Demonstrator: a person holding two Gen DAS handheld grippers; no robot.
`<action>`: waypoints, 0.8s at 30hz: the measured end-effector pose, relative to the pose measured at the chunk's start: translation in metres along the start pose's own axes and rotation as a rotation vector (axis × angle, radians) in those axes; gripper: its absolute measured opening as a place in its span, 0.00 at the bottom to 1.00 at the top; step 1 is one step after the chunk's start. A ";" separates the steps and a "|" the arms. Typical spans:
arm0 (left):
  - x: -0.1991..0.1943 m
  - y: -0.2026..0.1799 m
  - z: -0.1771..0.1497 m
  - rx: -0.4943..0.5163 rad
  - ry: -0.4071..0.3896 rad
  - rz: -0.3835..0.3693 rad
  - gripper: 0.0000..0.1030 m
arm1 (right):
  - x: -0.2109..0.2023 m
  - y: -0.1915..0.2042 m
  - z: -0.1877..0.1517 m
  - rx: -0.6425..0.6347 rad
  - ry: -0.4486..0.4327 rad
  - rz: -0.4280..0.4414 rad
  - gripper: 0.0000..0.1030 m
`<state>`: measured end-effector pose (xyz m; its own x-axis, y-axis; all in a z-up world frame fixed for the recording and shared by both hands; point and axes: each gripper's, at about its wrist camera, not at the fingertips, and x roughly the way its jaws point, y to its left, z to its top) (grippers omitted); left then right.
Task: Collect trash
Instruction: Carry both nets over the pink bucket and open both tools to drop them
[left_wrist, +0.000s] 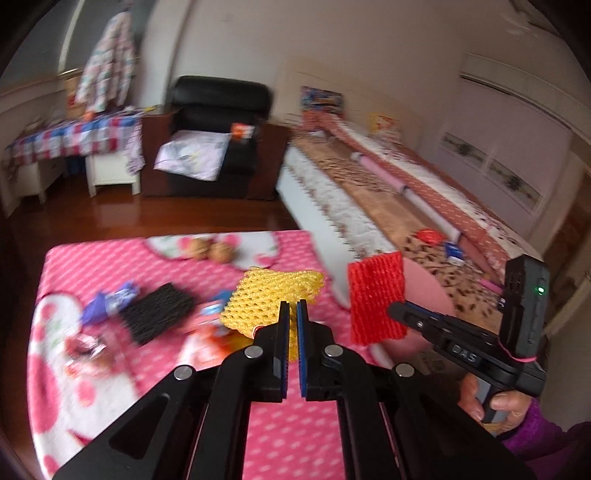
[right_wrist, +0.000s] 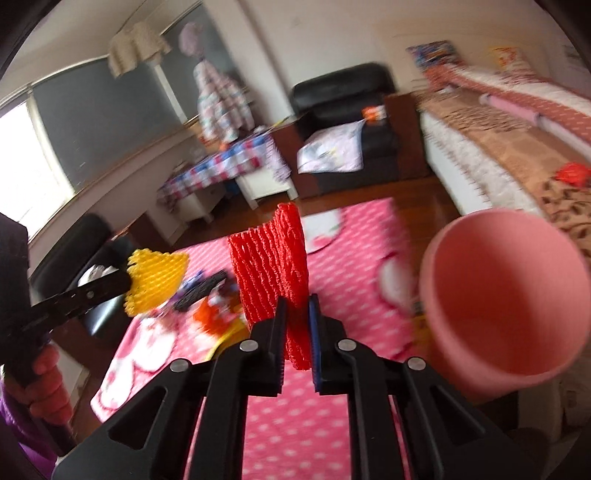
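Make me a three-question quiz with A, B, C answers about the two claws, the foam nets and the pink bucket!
1. Where is the pink bucket?
A. Right of the red net, past the table's edge
B. On the black armchair
C. Under the yellow net

2. What colour is the foam net still lying on the pink tablecloth?
A. Green
B. Black
C. White

3. What is the right claw doing?
A. Hanging open with nothing in it
B. Pinching the red net
C. Holding a walnut

Answers:
1 A, the bucket's open mouth shows to the right of the red net in the right wrist view.
2 B, the black net lies flat there while the left claw holds the yellow net up.
3 B, red mesh sits squeezed between its pads.
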<state>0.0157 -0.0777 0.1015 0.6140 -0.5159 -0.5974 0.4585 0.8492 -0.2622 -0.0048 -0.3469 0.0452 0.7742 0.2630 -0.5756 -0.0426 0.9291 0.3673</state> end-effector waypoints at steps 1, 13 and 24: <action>0.006 -0.012 0.004 0.018 0.002 -0.025 0.03 | -0.003 -0.006 0.003 0.013 -0.009 -0.022 0.11; 0.110 -0.134 0.029 0.178 0.078 -0.232 0.03 | -0.019 -0.106 0.002 0.163 -0.043 -0.352 0.11; 0.195 -0.155 0.016 0.171 0.231 -0.239 0.03 | -0.008 -0.146 -0.011 0.211 0.007 -0.436 0.11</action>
<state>0.0746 -0.3124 0.0375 0.3246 -0.6414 -0.6951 0.6840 0.6668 -0.2959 -0.0113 -0.4818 -0.0116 0.6870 -0.1364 -0.7137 0.4147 0.8802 0.2309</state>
